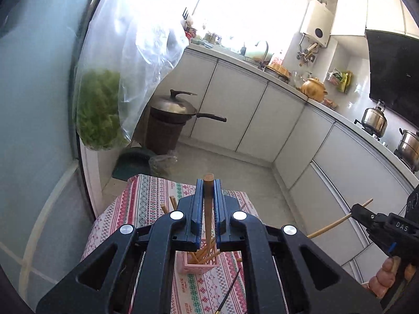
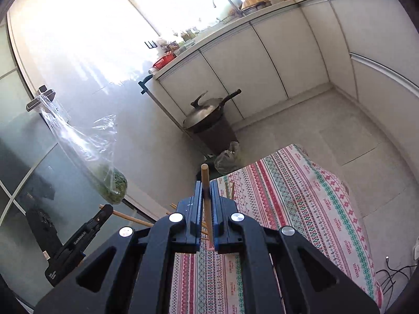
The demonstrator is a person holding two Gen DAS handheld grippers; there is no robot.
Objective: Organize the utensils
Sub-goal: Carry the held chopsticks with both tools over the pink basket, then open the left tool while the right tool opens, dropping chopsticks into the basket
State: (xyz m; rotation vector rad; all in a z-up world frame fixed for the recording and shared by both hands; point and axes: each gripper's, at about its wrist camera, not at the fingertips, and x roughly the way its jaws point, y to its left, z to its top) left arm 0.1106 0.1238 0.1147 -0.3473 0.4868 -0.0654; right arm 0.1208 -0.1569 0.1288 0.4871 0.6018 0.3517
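My left gripper (image 1: 208, 185) is shut on a wooden chopstick (image 1: 208, 209) that runs down toward a pink slotted holder (image 1: 200, 263) holding several chopsticks on the patterned tablecloth (image 1: 146, 198). My right gripper (image 2: 207, 187) is shut on another wooden chopstick (image 2: 207, 198), held above the cloth (image 2: 301, 196). In the left wrist view the right gripper (image 1: 358, 210) shows at the right with its chopstick (image 1: 332, 223). In the right wrist view the left gripper (image 2: 104, 209) shows at the left with its chopstick (image 2: 131, 218).
Loose chopsticks (image 1: 170, 202) lie at the table's far end. A dark chopstick (image 1: 230, 291) lies near the holder. A wok on a bin (image 1: 172, 110) stands on the floor beyond. A bag of greens (image 1: 99, 110) hangs at the left. White cabinets (image 1: 262, 110) line the far side.
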